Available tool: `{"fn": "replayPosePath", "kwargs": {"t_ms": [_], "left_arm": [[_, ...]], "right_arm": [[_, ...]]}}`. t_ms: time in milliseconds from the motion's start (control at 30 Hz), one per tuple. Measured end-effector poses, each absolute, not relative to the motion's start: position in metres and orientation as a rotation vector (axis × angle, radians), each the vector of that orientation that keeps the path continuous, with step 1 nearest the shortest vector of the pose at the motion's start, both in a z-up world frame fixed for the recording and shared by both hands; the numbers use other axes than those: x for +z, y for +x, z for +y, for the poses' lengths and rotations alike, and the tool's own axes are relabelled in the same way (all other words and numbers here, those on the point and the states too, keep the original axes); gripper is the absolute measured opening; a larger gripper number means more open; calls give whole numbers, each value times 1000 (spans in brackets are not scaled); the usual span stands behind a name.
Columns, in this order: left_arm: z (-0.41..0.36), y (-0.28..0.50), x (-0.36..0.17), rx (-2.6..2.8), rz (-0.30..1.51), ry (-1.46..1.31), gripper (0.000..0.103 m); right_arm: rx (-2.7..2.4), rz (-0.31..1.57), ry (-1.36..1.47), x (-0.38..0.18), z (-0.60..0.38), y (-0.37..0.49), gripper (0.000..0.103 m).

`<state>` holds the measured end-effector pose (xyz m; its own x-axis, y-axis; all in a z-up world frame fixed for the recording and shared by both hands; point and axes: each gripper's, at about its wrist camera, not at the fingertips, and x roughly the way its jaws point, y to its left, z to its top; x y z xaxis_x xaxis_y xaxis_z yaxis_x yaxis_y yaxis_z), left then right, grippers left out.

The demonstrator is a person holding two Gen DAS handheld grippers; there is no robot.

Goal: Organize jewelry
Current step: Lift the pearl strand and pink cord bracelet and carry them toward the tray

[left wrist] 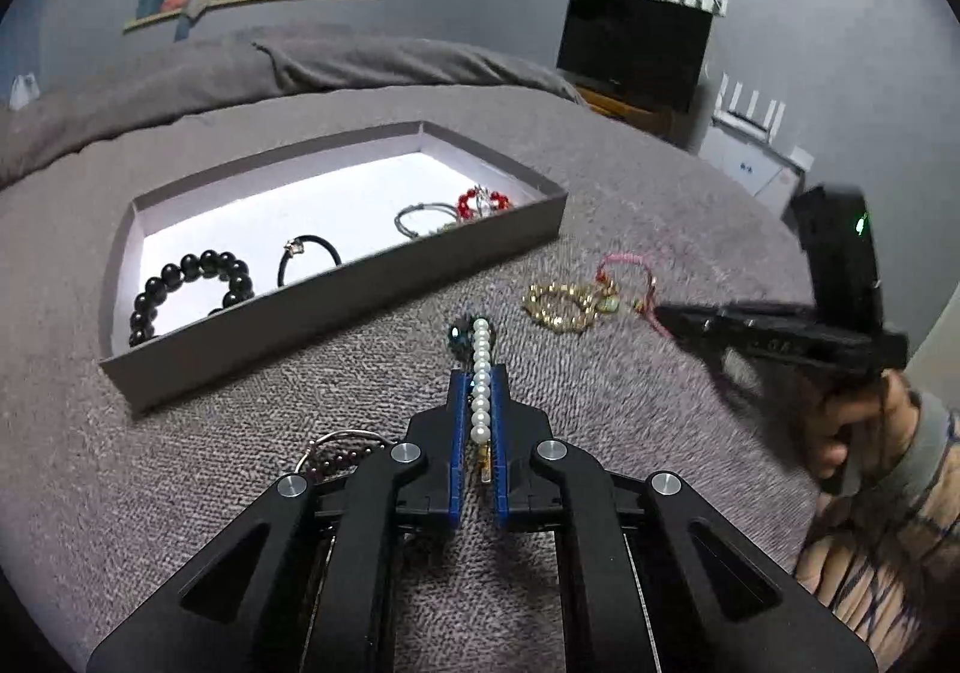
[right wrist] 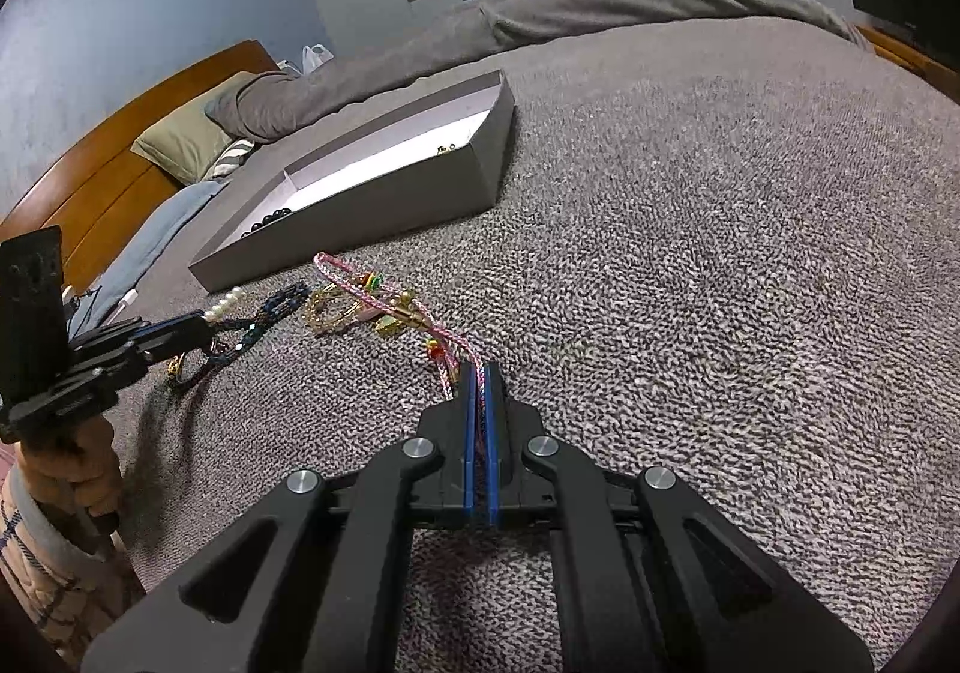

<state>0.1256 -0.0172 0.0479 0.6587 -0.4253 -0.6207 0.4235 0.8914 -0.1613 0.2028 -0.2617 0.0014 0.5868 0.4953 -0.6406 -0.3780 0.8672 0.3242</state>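
1. Jewelry lies on a gray bed cover [left wrist: 630, 181], some of it in a box and some of it out on the cover.
2. We hold the left gripper [left wrist: 478, 373] low over the cover, and its two blue fingers [left wrist: 459, 421] are pinching a white pearl bracelet [left wrist: 480, 373].
3. The pearls run in a straight line between the fingers and stick out past the tips.
4. A dark sparkly bracelet [left wrist: 461, 338] sits right beside the far end of the pearls, touching them.
5. A small dark red bead bracelet [left wrist: 336, 457] with a silver ring lies on the cover just left of the left gripper.
6. We hold the right gripper [right wrist: 479, 373] with its fingers pressed together on a pink cord bracelet [right wrist: 360, 283].
7. The pink cord goes from the fingertips across to a gold bead bracelet [right wrist: 336, 313] and lies on top of it.
8. The gray box [left wrist: 336, 313] sits on the cover, farther away than the loose pieces.
9. Inside the box we see a black bead bracelet [left wrist: 192, 283], a black cord bracelet [left wrist: 309, 259], a gray cord bracelet [left wrist: 420, 220] and a red bead bracelet [left wrist: 483, 205].
10. The red one and the gray one touch, and the two black ones lie apart.
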Motion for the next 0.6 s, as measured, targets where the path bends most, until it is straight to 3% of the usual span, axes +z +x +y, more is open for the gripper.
{"fn": "replayPosePath", "kwargs": {"t_ms": [233,500,600], "left_arm": [[-3,136,50,-551,717,-122,9],[-2,148,27,-514,794,-45,9],[-4,152,27,-508,803,-17,17]], "right_arm": [[525,746,113,11,-256,193,2],[568,718,-72,18,-222,180,2],[581,707,-82,22,-220,178,2]]}}
